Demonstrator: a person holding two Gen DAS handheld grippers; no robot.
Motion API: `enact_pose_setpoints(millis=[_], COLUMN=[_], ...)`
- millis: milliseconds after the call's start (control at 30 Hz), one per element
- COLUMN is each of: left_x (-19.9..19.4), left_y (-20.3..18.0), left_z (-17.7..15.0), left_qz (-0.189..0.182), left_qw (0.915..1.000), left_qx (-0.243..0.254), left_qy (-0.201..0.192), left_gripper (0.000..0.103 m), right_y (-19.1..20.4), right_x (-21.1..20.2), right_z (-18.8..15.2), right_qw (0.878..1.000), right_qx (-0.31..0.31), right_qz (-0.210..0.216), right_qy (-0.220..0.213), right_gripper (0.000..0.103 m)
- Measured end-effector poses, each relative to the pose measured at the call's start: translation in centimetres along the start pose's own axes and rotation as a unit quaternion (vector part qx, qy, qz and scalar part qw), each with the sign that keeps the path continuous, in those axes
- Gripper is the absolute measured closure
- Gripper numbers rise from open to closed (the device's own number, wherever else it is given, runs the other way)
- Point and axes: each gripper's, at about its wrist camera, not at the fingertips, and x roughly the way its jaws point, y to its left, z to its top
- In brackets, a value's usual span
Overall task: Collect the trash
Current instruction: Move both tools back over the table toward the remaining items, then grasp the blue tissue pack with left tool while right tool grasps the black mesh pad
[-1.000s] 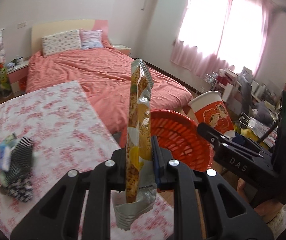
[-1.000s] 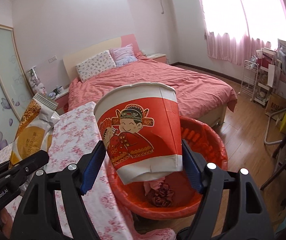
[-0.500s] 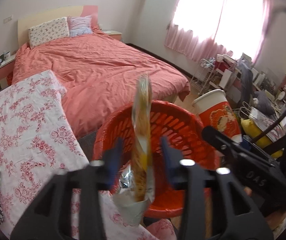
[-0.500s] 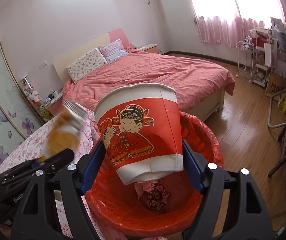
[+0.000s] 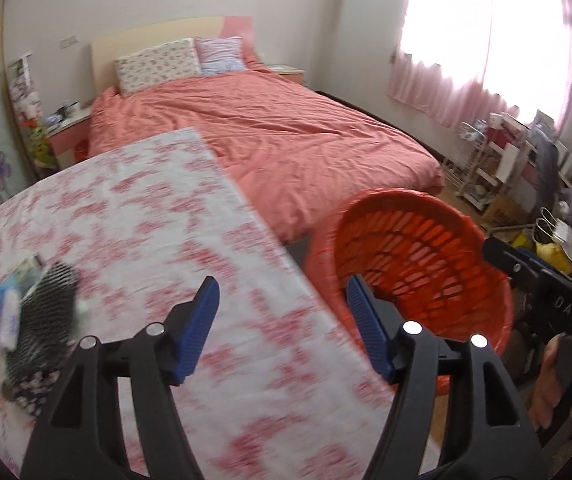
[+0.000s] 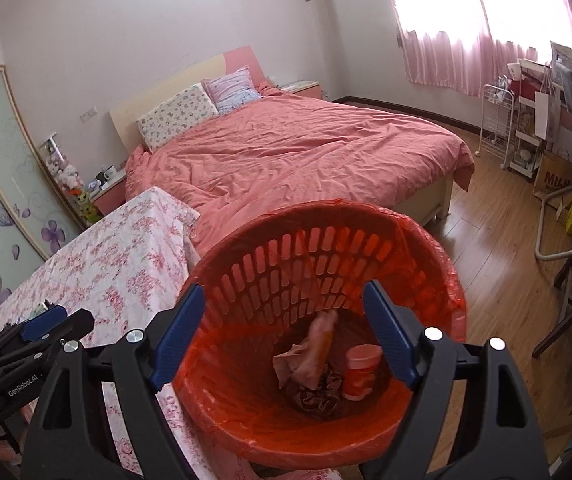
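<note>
The orange slatted trash basket (image 6: 325, 240), lined with an orange bag, stands beside the table. At its bottom lie the red paper cup (image 6: 361, 372), the blurred snack bag (image 6: 319, 344) and crumpled scraps (image 6: 313, 396). My right gripper (image 6: 284, 288) hovers over the basket; its jaws are opening with nothing between them. My left gripper (image 5: 281, 284) is above the table edge next to the basket (image 5: 409, 256); its jaws are opening too and hold nothing. On the table's left lie a black mesh wrapper (image 5: 42, 336) and a blue-white packet (image 5: 4, 312).
The table carries a floral cloth (image 5: 146, 216). Behind it is a bed with a salmon cover (image 6: 305, 152). Shelves, bags and a chair crowd the right wall (image 6: 545, 160) over the wood floor. A hand (image 5: 553, 384) holds the right gripper.
The left gripper let go of the snack bag and the right gripper let go of the cup; both dropped into the basket. The left gripper then swung left toward the table.
</note>
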Motion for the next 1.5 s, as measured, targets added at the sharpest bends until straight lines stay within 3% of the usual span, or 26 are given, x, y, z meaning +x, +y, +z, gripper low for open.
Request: enact_pose_setpoints(millis=[267, 400, 500, 833, 1133, 1367, 1500], left_x=[-3.7, -5.3, -5.0, -4.3, -7.6, -10.0, -7.5], left_y=[8.4, 13.3, 17.0, 23.4, 29.8, 30.7, 30.2], left_z=[-1.5, -1.9, -2.3, -5.4, -10.1, -9.5, -7.3], left_qz=[0.079, 0.153, 0.191, 0.208, 0.269, 0.205, 0.21], left_qw=[0.9949, 0.9834, 0.9738, 0.9633, 0.9415, 0.948, 0.9484], left_qx=[-0.062, -0.095, -0.123, -0.166, -0.196, -0.243, -0.237], left_qy=[-0.01, -0.023, -0.007, 0.033, 0.055, -0.002, 0.009], left_gripper=[0.033, 0.027, 0.026, 0.028, 0.032, 0.019, 0.02], right_y=[4.9, 7.7, 9.8, 15.6, 20.2, 23.2, 23.8], right_x=[0.1, 0.6, 1.0, 1.3, 2.0, 1.8, 1.9], right_z=[-1.3, -2.6, -3.4, -5.6, -7.5, -8.3, -8.5], right_qw=[0.998, 0.996, 0.994, 0.986, 0.978, 0.972, 0.971], right_qx=[-0.051, -0.073, -0.09, -0.132, -0.164, -0.186, -0.192], right_qz=[0.022, 0.041, 0.055, 0.082, 0.105, 0.121, 0.117], right_qy=[0.015, 0.031, 0.042, 0.064, 0.081, 0.083, 0.083], right_gripper=[0.022, 0.022, 0.022, 0.022, 0.022, 0.023, 0.023])
